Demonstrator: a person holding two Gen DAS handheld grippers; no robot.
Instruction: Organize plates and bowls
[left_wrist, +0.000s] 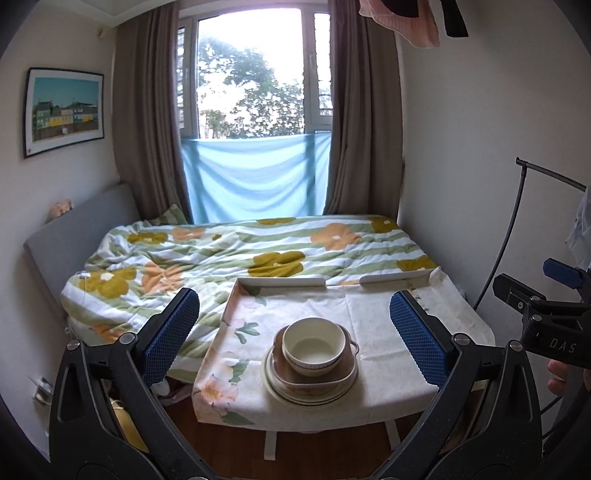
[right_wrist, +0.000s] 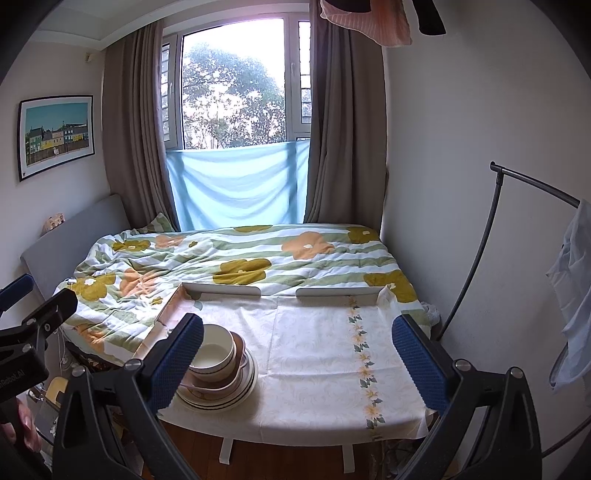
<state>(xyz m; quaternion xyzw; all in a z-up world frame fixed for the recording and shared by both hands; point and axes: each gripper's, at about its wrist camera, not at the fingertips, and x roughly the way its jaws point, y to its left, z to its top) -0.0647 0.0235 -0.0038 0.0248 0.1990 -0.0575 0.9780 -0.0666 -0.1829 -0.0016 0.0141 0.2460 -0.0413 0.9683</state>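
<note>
Bright window, brown curtains, floral bed

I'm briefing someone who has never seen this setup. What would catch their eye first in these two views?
Probably the single stack of dishes: a cream ceramic bowl sitting in a brown handled dish on striped round plates, near the front edge of the floral-clothed table. Both blue-padded grippers, left gripper and right gripper, hang open and apart from it. Behind lies the flower-patterned quilt under a bright window.

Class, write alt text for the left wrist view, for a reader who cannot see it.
A cream bowl sits on a brown dish atop stacked plates on a floral-clothed table, framed by the open left claw. Behind is a bed below a curtained window.
</note>
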